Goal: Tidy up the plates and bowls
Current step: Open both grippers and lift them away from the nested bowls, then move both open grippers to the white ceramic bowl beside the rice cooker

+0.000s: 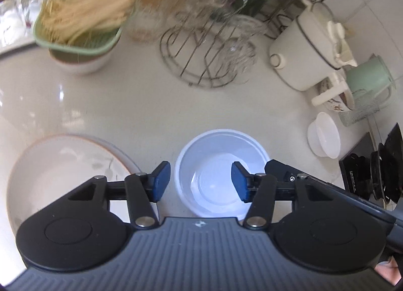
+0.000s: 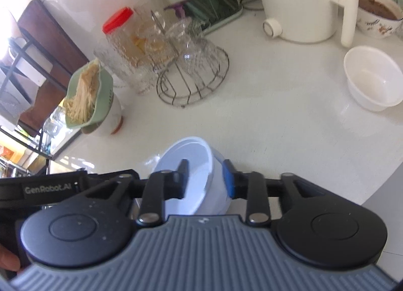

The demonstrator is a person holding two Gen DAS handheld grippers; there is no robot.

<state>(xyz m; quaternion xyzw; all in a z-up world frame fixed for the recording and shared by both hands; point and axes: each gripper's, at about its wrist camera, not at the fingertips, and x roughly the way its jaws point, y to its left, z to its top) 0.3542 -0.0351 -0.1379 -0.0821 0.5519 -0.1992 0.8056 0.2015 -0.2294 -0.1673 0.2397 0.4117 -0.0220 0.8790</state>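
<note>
The left hand-held gripper (image 1: 200, 181) hangs spread over the white bowl (image 1: 221, 172) near the tabletop's (image 1: 151, 104) front edge, beside a plate (image 1: 63, 165). The right hand-held gripper (image 2: 205, 180) straddles the bowl's wall, pads apparently loose. Seemingly a release; next, fetch the other bowl (image 2: 372, 79) for stacking.

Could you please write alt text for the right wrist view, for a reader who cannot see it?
The right claw straddles the near wall of a white plastic bowl on a white countertop, one finger inside and one outside. Beyond stand a wire rack with glassware, a second white bowl and a cream appliance.
</note>
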